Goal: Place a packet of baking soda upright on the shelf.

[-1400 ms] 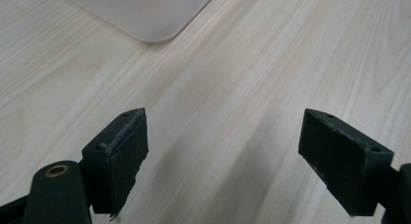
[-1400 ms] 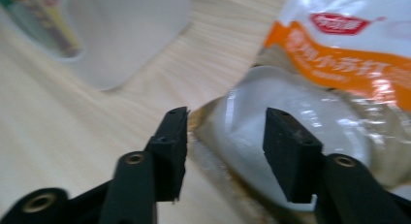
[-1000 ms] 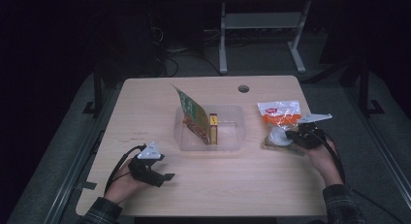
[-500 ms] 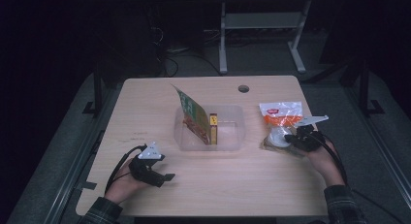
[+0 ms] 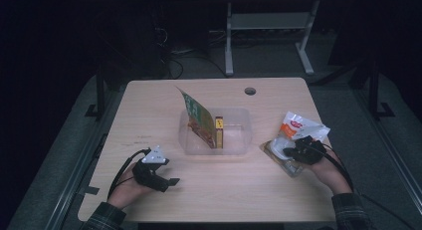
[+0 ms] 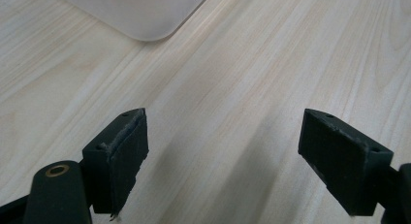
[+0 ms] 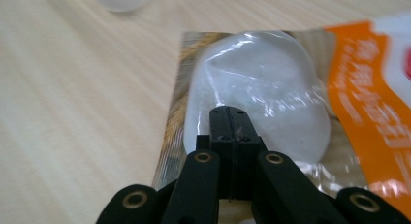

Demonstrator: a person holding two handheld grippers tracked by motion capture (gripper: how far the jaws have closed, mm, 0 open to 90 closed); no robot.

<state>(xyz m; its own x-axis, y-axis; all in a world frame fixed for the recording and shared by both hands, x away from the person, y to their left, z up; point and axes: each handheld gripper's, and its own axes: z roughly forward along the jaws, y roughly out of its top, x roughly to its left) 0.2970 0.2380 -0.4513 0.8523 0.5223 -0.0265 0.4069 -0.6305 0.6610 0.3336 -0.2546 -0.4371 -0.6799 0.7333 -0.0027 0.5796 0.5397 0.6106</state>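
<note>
A snack packet point(image 5: 298, 126) with an orange and white label and a clear window lies near the table's right edge. My right gripper point(image 5: 291, 153) is shut on its near clear end. In the right gripper view the jaws are pressed together point(image 7: 228, 112) over the packet's point(image 7: 271, 88) shiny white bulge, with film pinched between them. My left gripper point(image 5: 171, 181) rests low at the front left, open, its jaws wide apart point(image 6: 225, 156) over bare wood with nothing between them.
A clear plastic tray point(image 5: 239, 135) sits mid-table with a green pouch point(image 5: 196, 115) leaning upright in it and a small yellow box point(image 5: 219, 132) beside the pouch. Its rounded corner point(image 6: 140, 15) lies ahead of the left gripper. A cable hole point(image 5: 250, 91) is at the back.
The right hand has shifted toward the table's middle and front, dragging the packet along. The left hand has stayed put.
</note>
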